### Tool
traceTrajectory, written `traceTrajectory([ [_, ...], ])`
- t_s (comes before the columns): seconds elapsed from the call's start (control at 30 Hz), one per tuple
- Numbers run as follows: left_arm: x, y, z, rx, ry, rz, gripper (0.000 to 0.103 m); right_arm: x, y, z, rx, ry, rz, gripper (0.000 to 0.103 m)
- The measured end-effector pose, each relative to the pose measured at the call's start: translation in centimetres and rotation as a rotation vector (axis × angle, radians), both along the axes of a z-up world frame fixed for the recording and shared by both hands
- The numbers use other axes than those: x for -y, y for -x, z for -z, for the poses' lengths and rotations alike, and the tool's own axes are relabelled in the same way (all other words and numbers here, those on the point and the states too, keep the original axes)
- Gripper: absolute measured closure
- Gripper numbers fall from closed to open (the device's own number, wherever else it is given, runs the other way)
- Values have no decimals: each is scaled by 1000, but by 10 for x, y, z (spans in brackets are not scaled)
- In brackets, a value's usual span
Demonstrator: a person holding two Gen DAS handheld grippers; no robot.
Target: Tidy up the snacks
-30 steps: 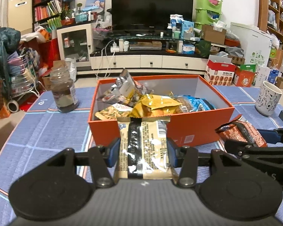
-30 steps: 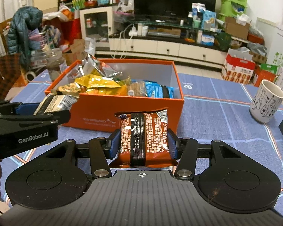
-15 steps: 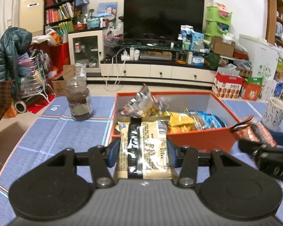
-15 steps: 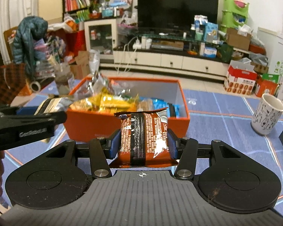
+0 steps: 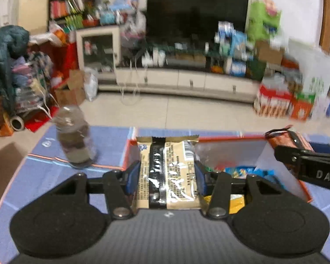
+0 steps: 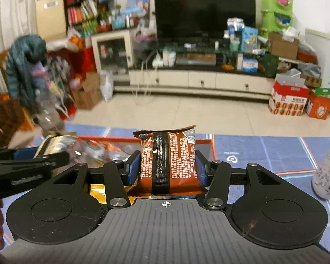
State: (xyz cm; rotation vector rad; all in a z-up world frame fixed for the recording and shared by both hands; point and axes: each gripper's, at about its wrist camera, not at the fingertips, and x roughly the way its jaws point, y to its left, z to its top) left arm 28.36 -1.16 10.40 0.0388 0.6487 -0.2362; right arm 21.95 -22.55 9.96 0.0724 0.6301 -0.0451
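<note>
Jar (image 5: 73,140) & bkgd shelves motion-blurred; mug (image 6: 329,173) cut off by right edge.

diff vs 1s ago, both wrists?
Both grippers advanced from in front of the orange box to over it. Left gripper carries the beige packet, right gripper the brown packet; both sets of jaws are opening, packets between them. Jar and mug stayed put.

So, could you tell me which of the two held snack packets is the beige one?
The beige packet sits in the left claw, whose jaws are opening; the right claw holds the reddish-brown packet.
</note>
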Motion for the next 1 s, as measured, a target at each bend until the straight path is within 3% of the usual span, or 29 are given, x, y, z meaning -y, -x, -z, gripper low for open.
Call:
traceTrajectory([
  [0.07, 1, 3, 3, 2, -16, -28, 42, 1, -8, 5, -18, 6, 18, 54],
  [0.1, -1, 12, 0, 21, -18, -33, 34, 2, -3, 2, -2, -6, 21, 45],
  [0.13, -3, 21, -3, 41, -16, -32, 20, 3, 7, -2, 27, -18, 22, 37],
  [0.17, -6, 35, -7, 67, -17, -34, 6, 3, 19, -6, 52, -20, 25, 23],
  [0.2, -9, 48, -11, 90, -27, -41, 1, 2, 32, -11, 76, -15, 30, 19],
  [0.27, -14, 77, -16, 123, -64, -54, 1, -3, 64, -21, 109, -13, 30, 17],
  [0.37, -25, 116, -13, 71, -55, -49, 1, -10, 113, -25, 118, -22, 33, 7],
  [0.6, -49, 184, 7, -13, -19, -118, 1, -21, 205, -2, 36, -63, 101, 7],
  [0.7, -50, 194, 11, -50, -28, -110, 1, -31, 218, 6, -21, -27, 105, 7],
  [0.83, -48, 206, 10, -27, -102, -115, 1, -52, 216, -1, -70, 57, 88, 7],
  [1.0, -57, 204, 11, -48, -123, -165, 1, -61, 216, -24, -37, 45, 87, 7],
])
